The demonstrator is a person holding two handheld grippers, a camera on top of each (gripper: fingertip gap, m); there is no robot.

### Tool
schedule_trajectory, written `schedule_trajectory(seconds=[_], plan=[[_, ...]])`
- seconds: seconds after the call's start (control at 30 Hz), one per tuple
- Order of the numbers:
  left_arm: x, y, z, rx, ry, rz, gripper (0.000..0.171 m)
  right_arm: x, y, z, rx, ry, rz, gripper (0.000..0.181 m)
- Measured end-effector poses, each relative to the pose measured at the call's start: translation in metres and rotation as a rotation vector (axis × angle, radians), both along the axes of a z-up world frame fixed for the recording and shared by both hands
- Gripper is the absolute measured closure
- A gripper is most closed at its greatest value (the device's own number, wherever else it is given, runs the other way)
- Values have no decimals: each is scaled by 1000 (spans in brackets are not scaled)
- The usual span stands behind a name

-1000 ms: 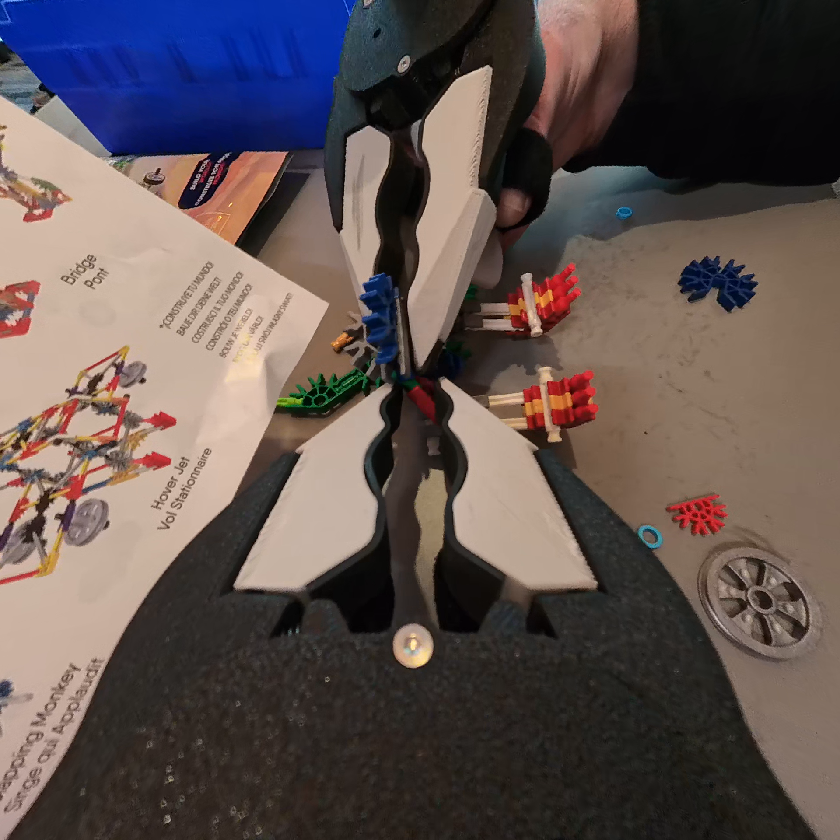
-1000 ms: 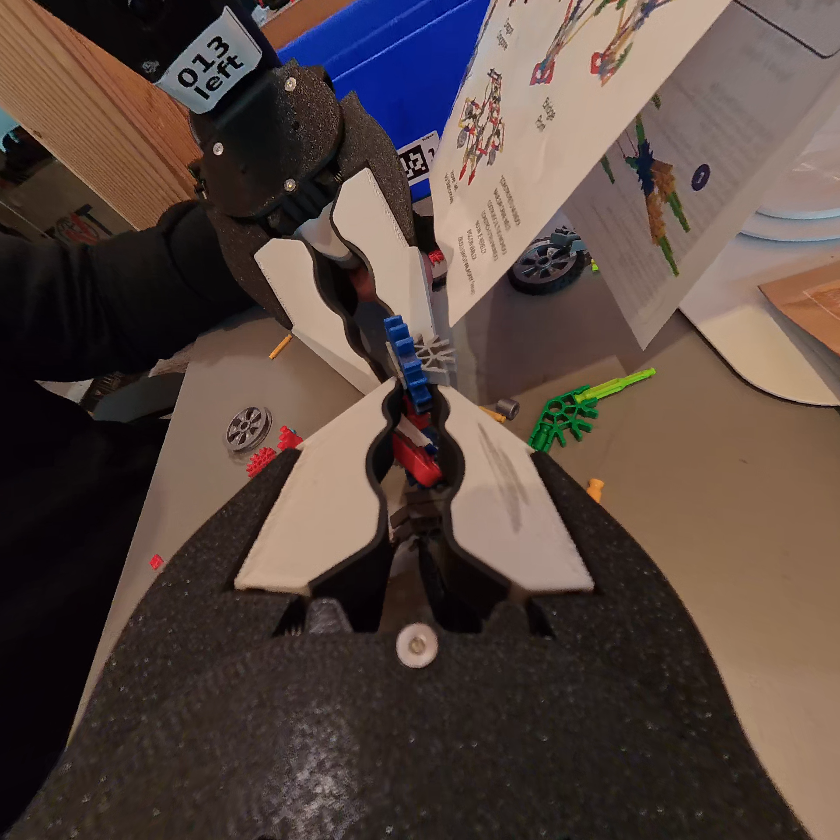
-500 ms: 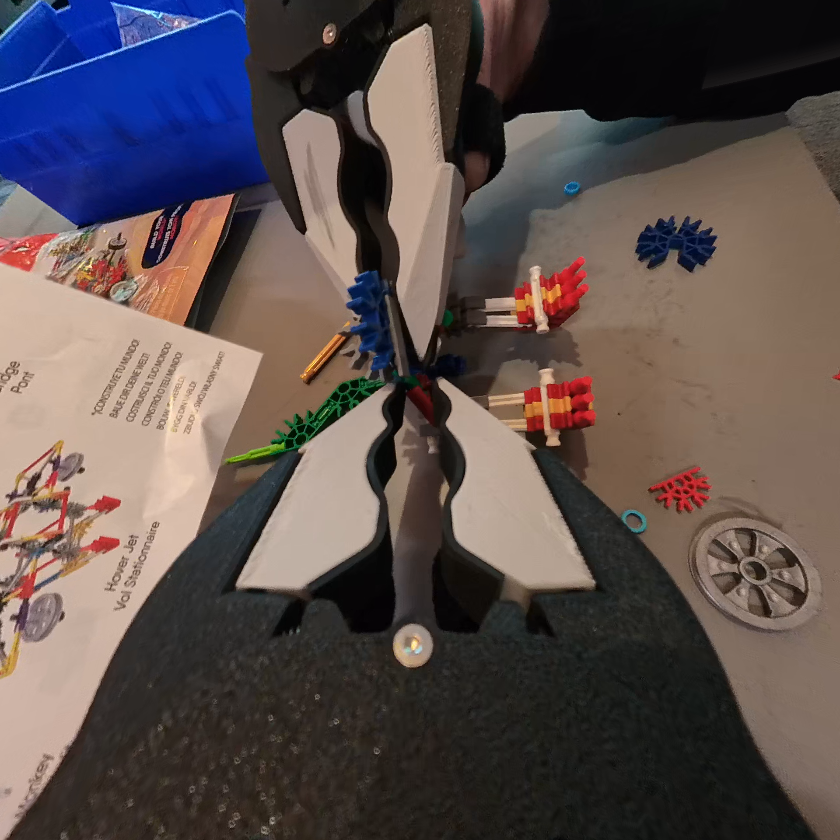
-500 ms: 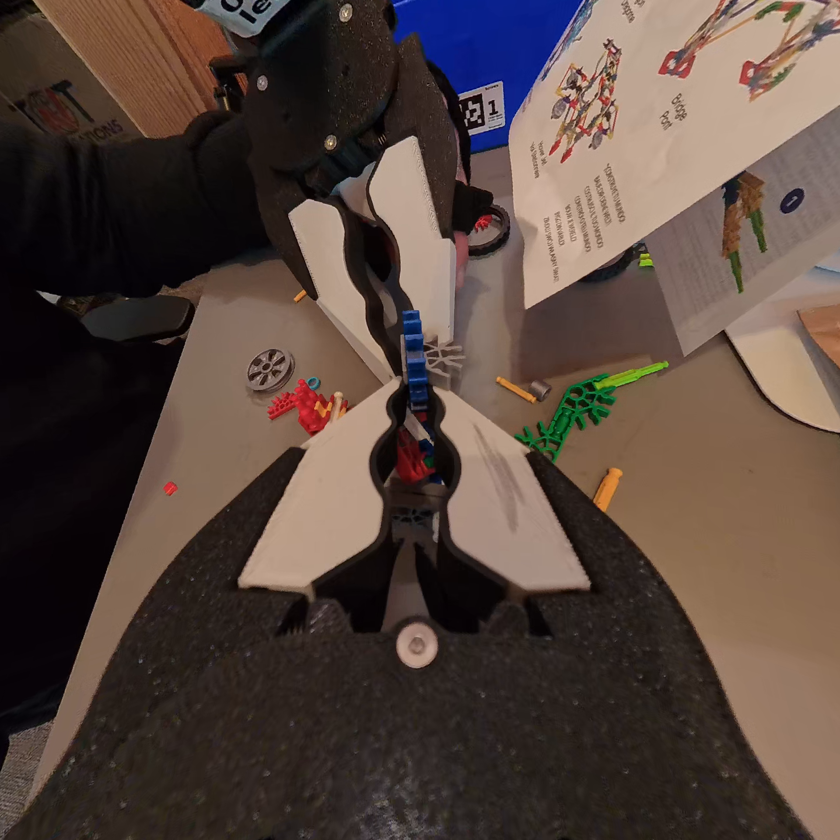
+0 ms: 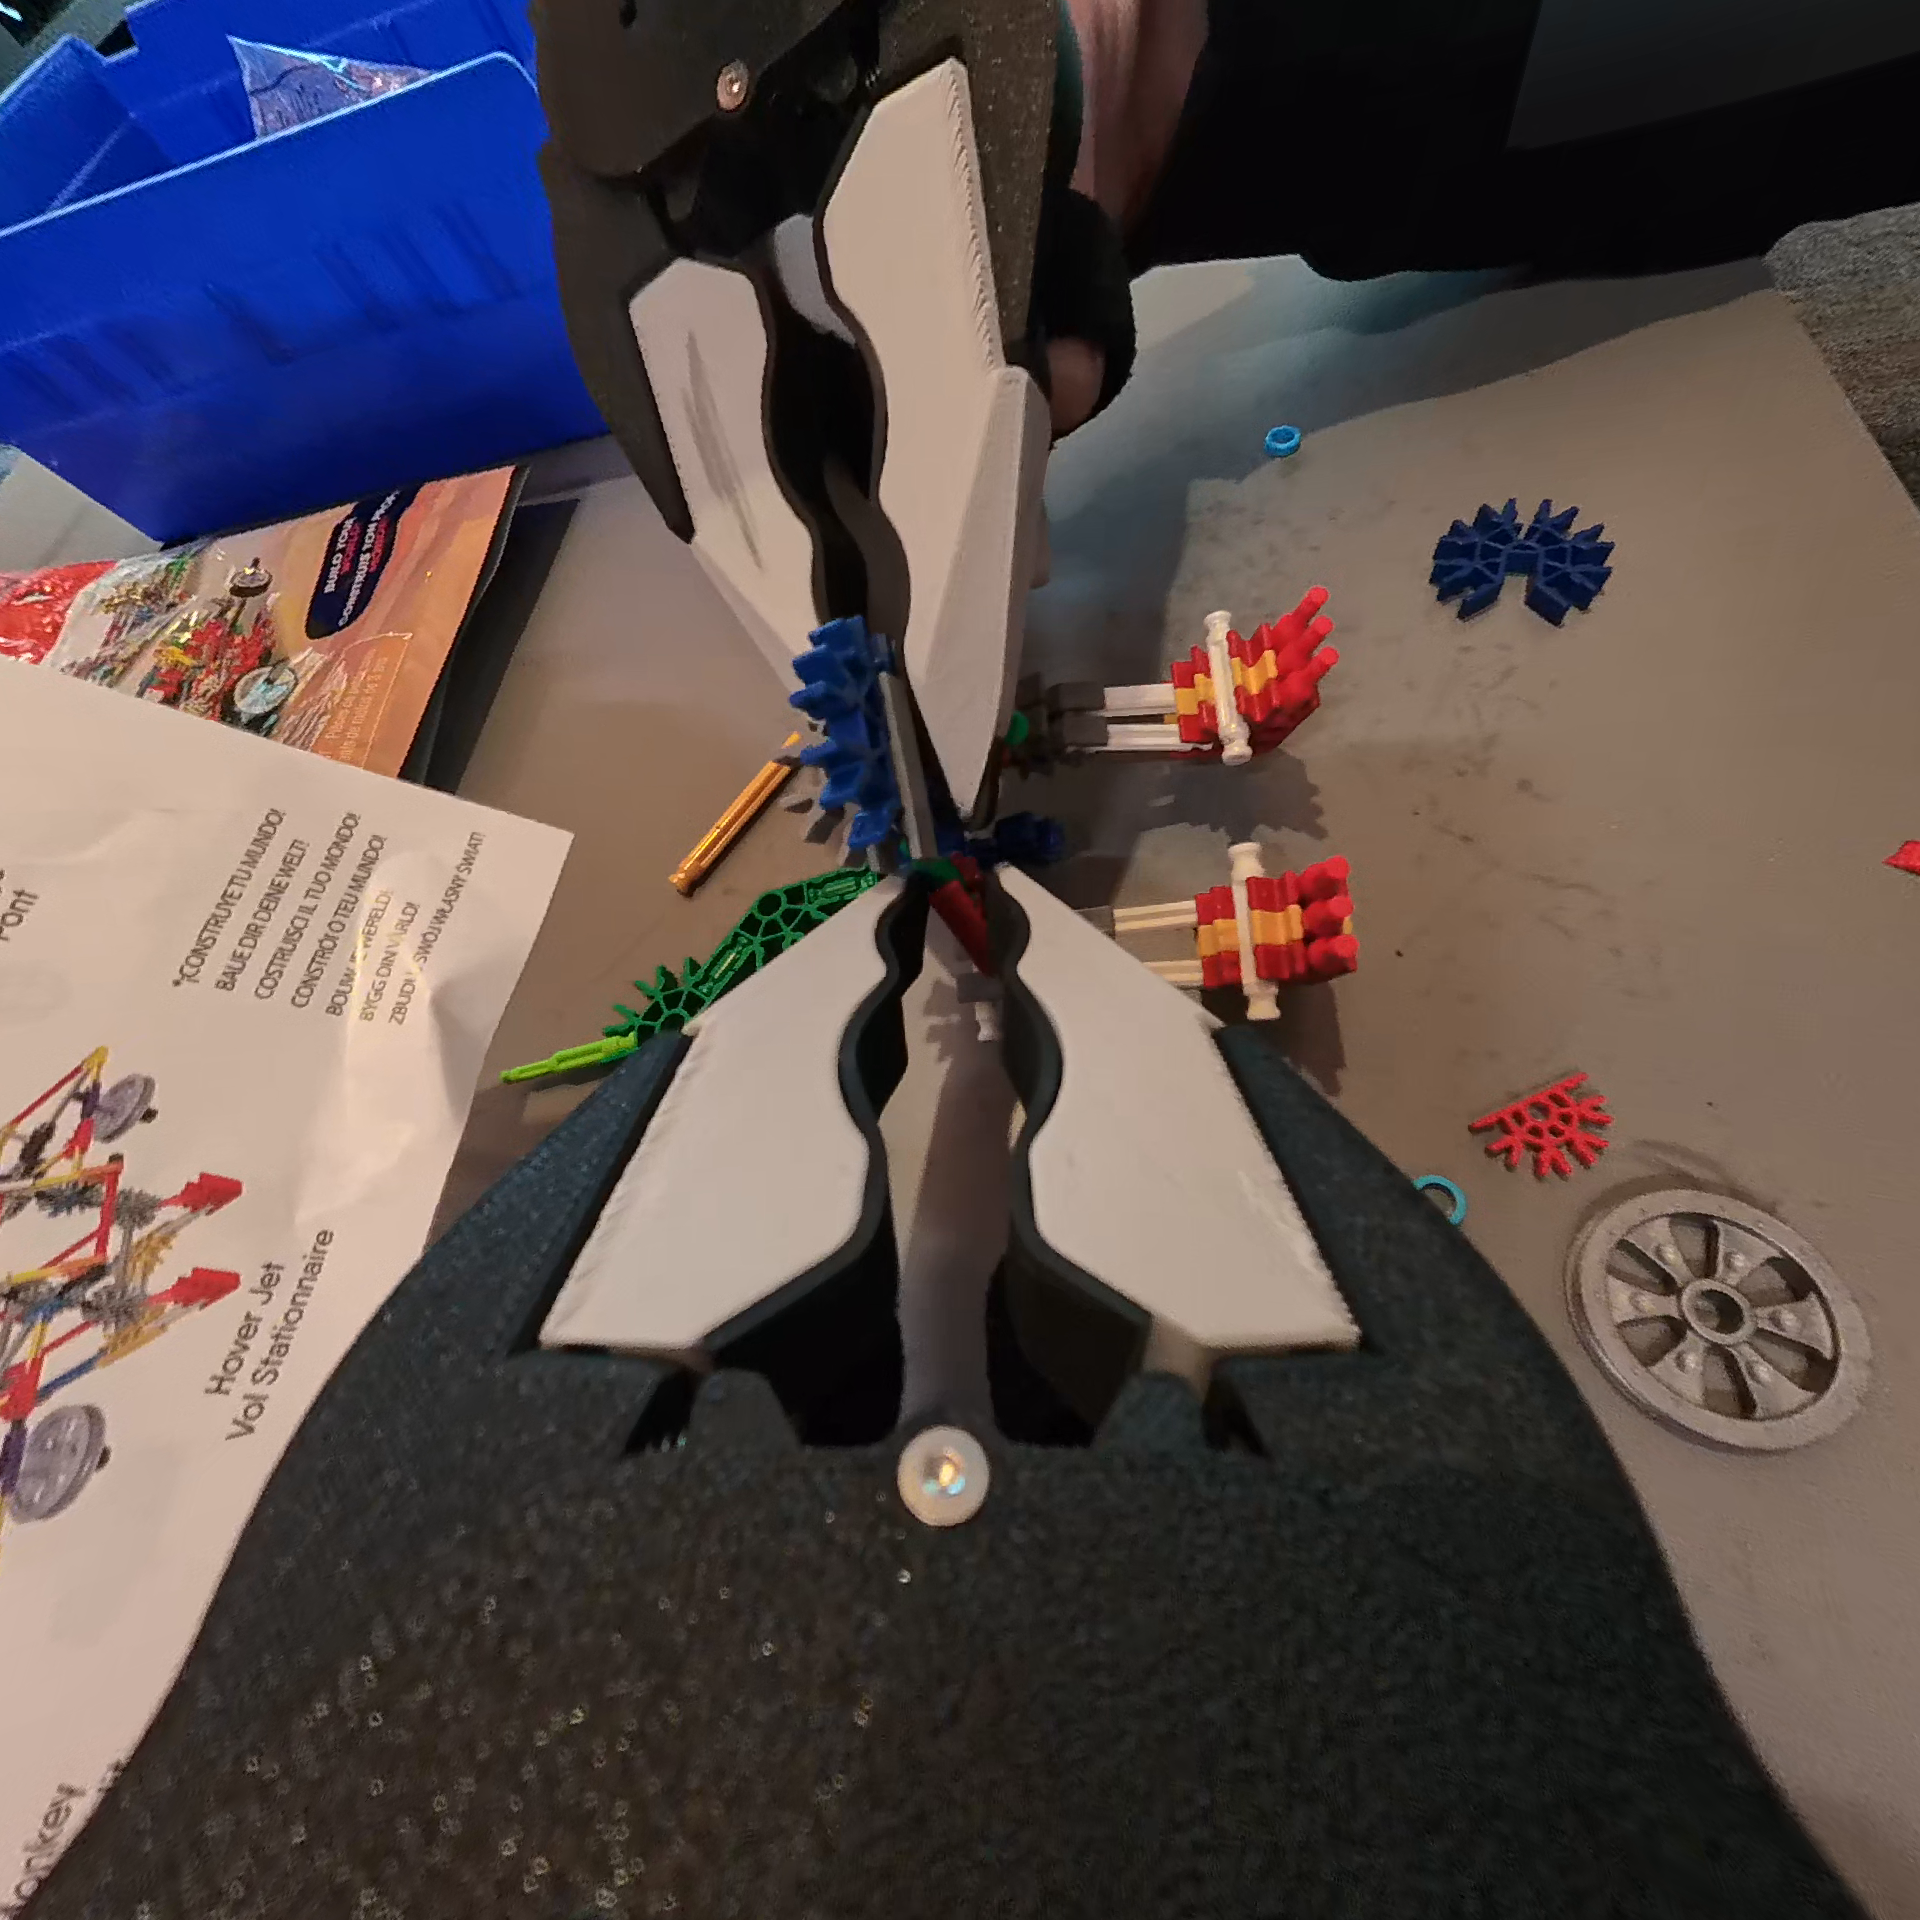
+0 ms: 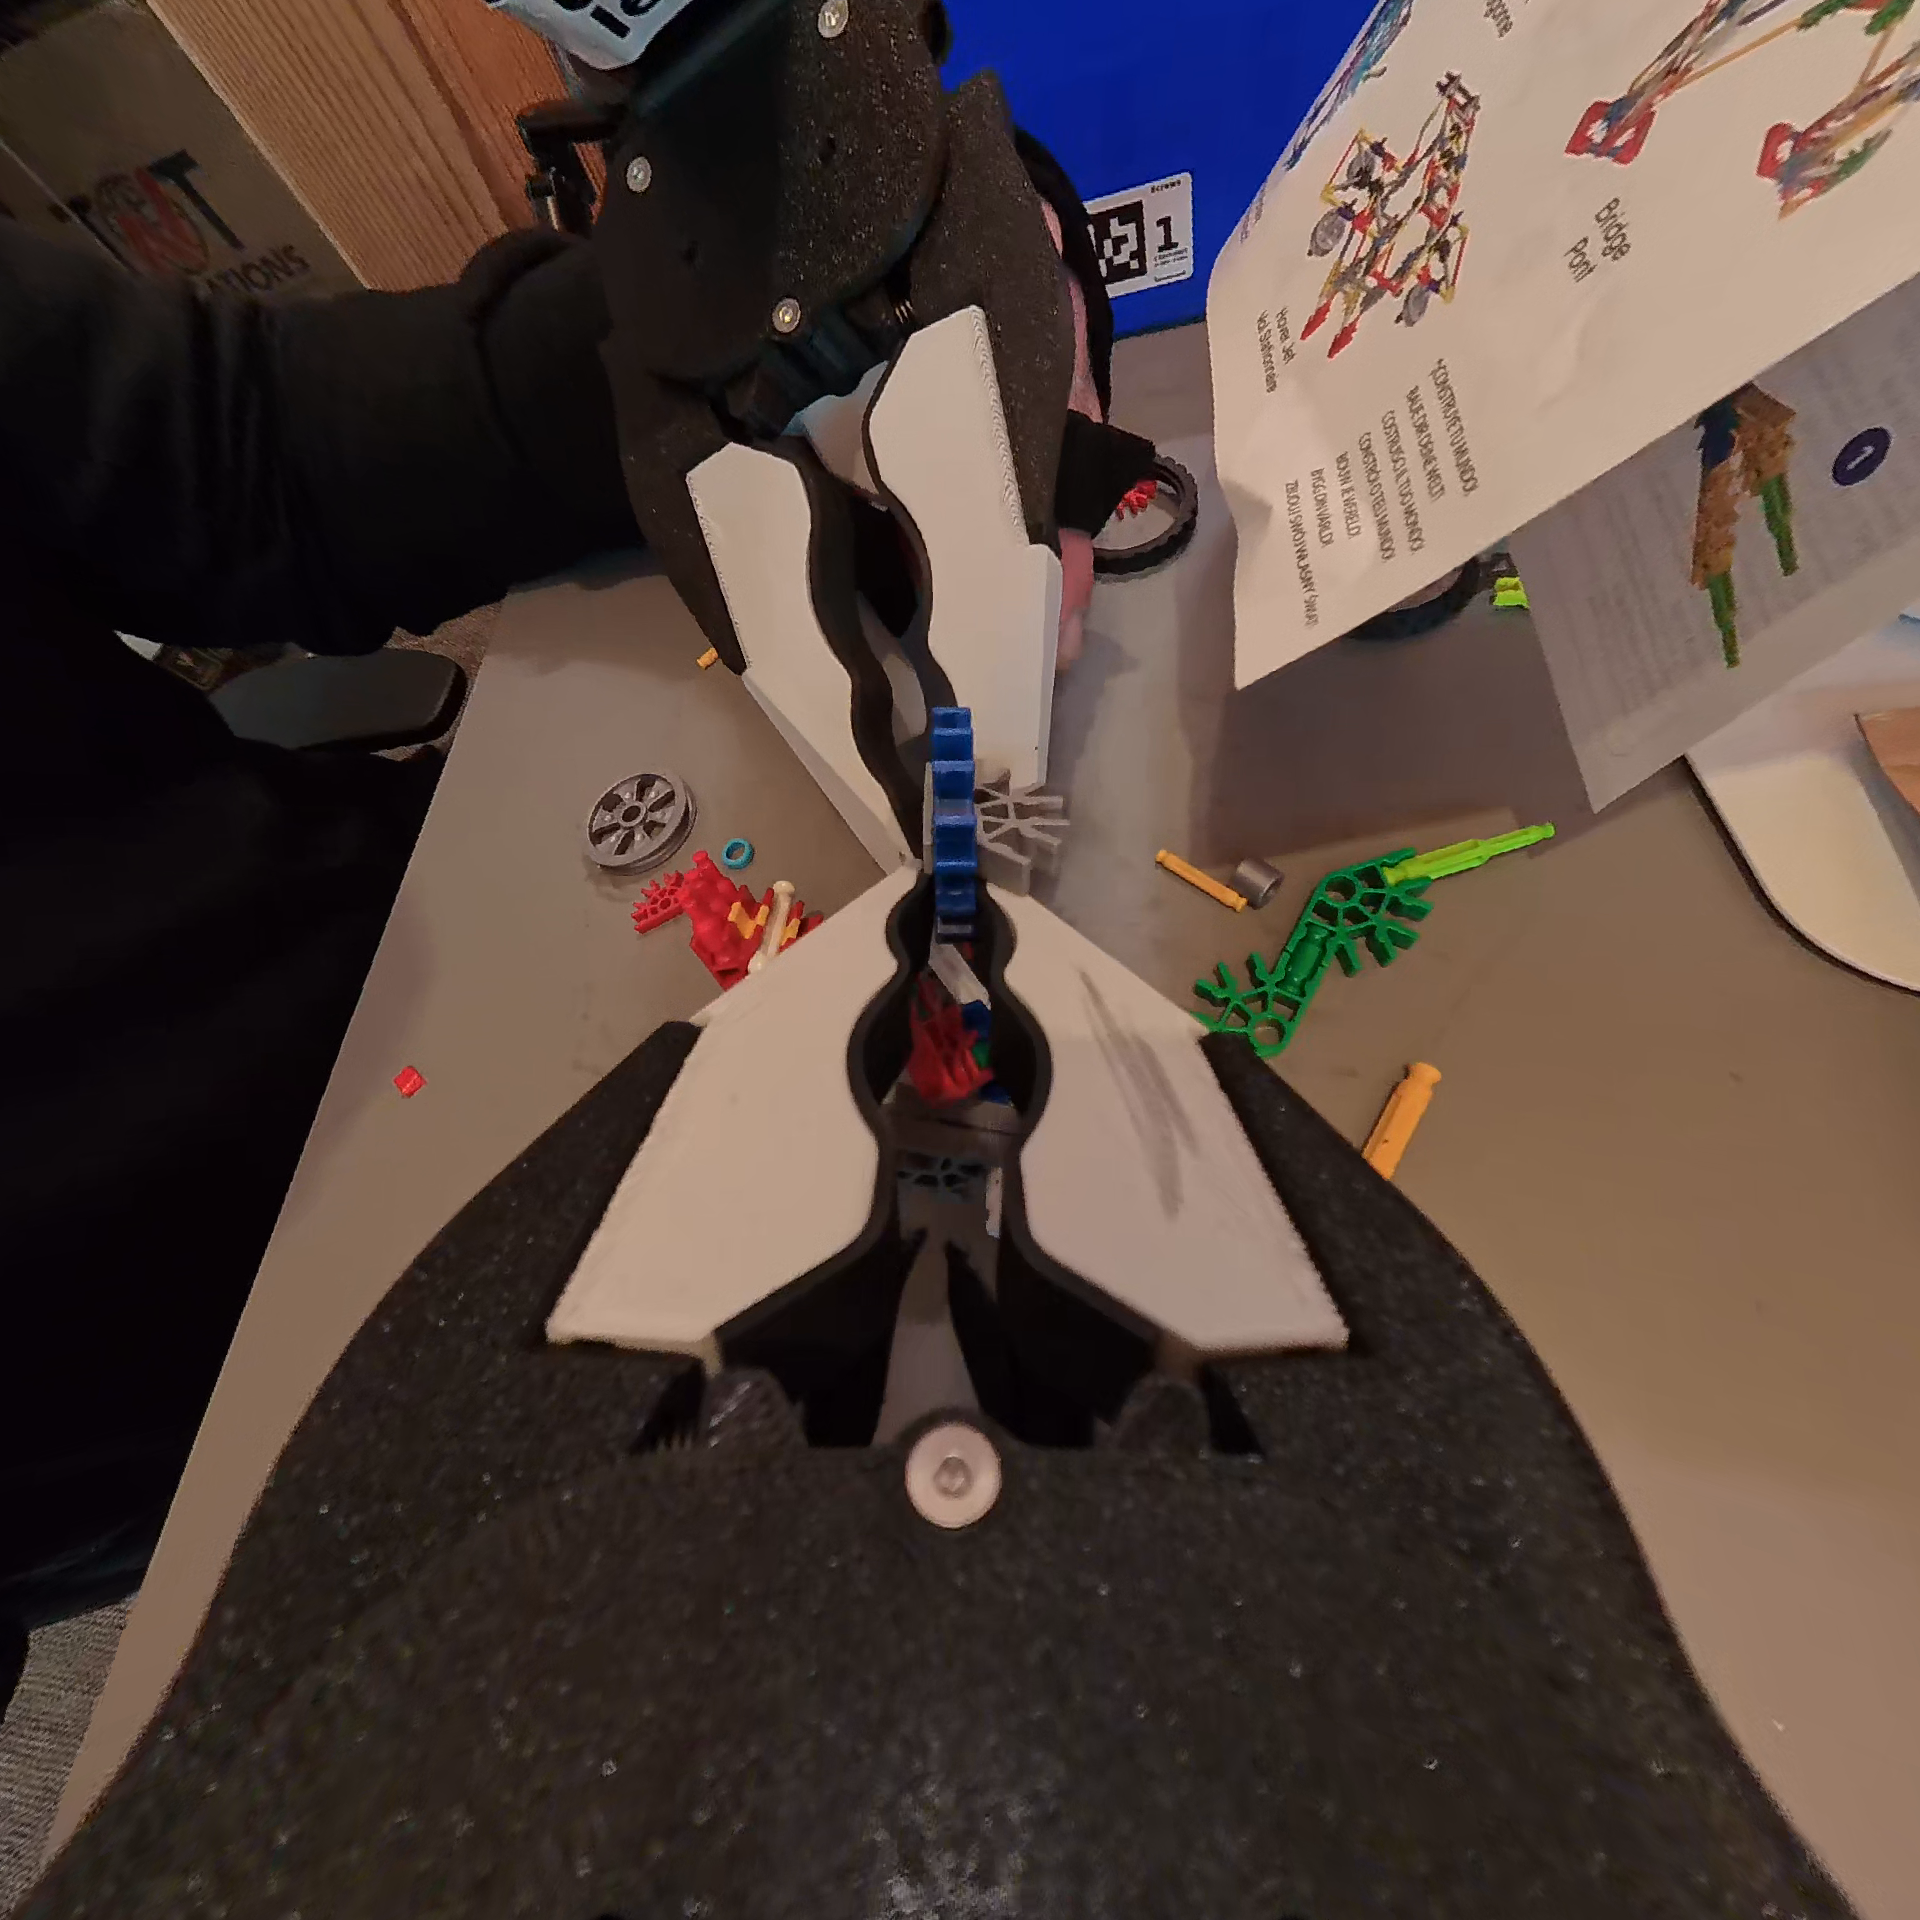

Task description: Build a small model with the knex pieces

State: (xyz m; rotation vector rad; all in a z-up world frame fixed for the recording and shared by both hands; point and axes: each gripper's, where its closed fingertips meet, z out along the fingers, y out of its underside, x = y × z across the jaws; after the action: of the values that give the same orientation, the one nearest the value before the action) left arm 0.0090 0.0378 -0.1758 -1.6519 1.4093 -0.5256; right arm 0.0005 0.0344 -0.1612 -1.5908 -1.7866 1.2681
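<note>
A small toy-construction assembly hangs between my two grippers above the grey table [image 5: 1558, 831]. It has a blue toothed connector [image 5: 842, 727], a grey connector [image 6: 1023, 821] and a red piece [image 5: 961, 914]. My left gripper [image 5: 951, 904] is shut on its red end. My right gripper [image 5: 930, 821] comes in from above, tip to tip with the left, shut by the blue connector. In the right wrist view my right gripper [image 6: 951, 899] pinches the blue connector [image 6: 951, 800], with the red piece [image 6: 940, 1049] between its fingers, and the left gripper [image 6: 930, 831] meets it from above.
A blue bin [image 5: 260, 291] stands at the back left, with a printed instruction sheet [image 5: 208, 987] and a booklet [image 5: 343, 613] before it. Two red-yellow-white subassemblies [image 5: 1247, 686] [image 5: 1268, 925], a grey wheel [image 5: 1714, 1320], a green connector [image 5: 748, 956], dark blue connectors [image 5: 1522, 561] and an orange rod [image 5: 727, 821] lie around. Less than 4 cm separates the two grippers' tips.
Both grippers stayed shut on the assembly and shifted together. In the left wrist view the sheet and bin slid left and down. In the right wrist view the left gripper stands more upright.
</note>
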Motion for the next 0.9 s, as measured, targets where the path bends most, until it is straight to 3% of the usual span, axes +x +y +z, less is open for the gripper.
schedule_trajectory(seconds=[0.37,0.5,0.63,0.9], plan=[[-4,6,3,35,2,39,158,-2,5,0,-38,22,-27,176],[-8,7,18,20,-70,58,160,0,8,0,-33,20,-39,176],[-6,10,17,-6,-94,72,162,0,10,0,-28,18,-48,176],[-9,12,36,-30,-200,102,154,-1,11,0,-28,18,-58,176]])
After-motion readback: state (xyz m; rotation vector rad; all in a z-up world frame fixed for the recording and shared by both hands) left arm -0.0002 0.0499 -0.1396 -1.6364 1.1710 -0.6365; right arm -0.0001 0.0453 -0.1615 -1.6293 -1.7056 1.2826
